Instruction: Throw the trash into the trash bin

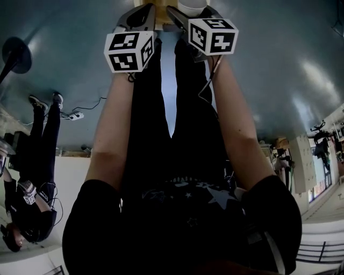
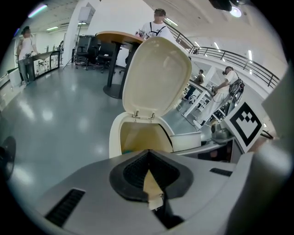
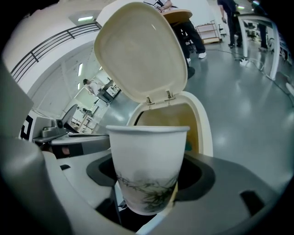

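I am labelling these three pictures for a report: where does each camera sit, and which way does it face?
Head view: on the person's head, facing steeply down at the floor; both forearms, left gripper and right gripper show.
Left gripper view: on the left gripper, facing along its jaws, shut on a paper scrap, toward the trash bin.
Right gripper view: on the right gripper, facing the trash bin past its jaws, which hold a paper cup.
Shared: both gripper views show the trash bin's raised lid.

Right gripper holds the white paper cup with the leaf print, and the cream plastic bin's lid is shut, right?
No. The lid of the cream plastic bin stands open in the right gripper view. The right gripper does hold the white paper cup.
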Action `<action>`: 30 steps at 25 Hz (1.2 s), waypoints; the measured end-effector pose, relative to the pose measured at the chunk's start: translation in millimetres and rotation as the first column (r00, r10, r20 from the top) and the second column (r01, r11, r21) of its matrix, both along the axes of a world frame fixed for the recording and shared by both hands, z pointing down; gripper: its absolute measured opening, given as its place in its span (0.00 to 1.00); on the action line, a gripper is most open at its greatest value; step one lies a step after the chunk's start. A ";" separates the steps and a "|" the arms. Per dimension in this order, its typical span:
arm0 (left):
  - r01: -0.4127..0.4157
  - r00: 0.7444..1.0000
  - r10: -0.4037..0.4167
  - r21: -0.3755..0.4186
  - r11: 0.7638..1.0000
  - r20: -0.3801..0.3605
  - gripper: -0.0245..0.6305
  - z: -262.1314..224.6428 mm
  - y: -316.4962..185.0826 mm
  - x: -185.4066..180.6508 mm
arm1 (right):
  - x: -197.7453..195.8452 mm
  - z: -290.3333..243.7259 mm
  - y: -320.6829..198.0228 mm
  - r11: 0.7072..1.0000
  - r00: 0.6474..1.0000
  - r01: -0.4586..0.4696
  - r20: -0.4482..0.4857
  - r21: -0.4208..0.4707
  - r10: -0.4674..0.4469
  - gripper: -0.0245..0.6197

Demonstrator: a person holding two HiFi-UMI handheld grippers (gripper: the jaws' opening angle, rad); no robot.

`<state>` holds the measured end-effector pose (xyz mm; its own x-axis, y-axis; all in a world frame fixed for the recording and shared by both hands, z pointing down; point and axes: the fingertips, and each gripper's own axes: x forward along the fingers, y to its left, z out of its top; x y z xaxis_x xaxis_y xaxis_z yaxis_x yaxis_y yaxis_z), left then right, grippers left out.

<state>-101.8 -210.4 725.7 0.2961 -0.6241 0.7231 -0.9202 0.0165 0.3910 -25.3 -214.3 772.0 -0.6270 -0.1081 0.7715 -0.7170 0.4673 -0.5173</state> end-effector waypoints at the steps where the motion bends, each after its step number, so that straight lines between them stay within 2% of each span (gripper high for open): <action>1: -0.003 1.000 0.003 -0.004 1.000 -0.001 0.05 0.6 -0.6 1.7 | 0.0 0.5 -0.7 1.000 1.000 0.001 0.004 -0.007 -0.001 0.54; 7: -0.028 1.000 0.028 -0.025 0.999 -0.006 0.05 11.0 4.0 0.1 | -12.9 10.3 1.6 1.000 0.999 0.016 0.031 -0.026 -0.015 0.54; 10: -0.033 0.999 0.033 -0.025 0.999 -0.005 0.05 5.7 3.0 5.9 | -5.6 6.0 -2.9 1.000 1.000 0.002 0.018 -0.009 -0.002 0.63; 14: -0.037 0.999 0.037 -0.021 0.999 -0.004 0.05 1.8 1.7 2.9 | -6.7 4.7 -2.6 1.000 1.000 -0.004 0.006 0.000 0.004 0.69; 20: -0.041 0.999 0.041 -0.010 0.999 -0.003 0.05 -3.7 -2.1 0.1 | -8.1 1.2 -6.3 1.000 1.000 -0.017 0.017 0.004 0.017 0.69; 23: -0.044 0.999 0.044 -0.007 0.999 -0.004 0.05 -6.2 0.6 -0.5 | -11.2 -3.3 -7.2 0.999 0.998 -0.032 0.046 0.011 0.031 0.69; 27: -0.048 0.999 0.048 -0.003 0.999 0.002 0.05 -13.4 0.4 -1.1 | -17.8 -21.8 -18.2 0.994 0.983 -0.110 0.149 0.002 0.109 0.69; 30: -0.054 0.999 0.054 0.008 0.998 0.007 0.05 -22.2 -3.7 0.0 | -18.0 -32.2 -25.7 0.994 0.982 -0.111 0.155 0.010 0.108 0.69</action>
<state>-101.8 -214.0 703.5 0.3248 -0.6134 0.7199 -0.9223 -0.0368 0.3847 -43.3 -240.0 739.8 -0.7218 -0.1962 0.6637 -0.6767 0.4007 -0.6176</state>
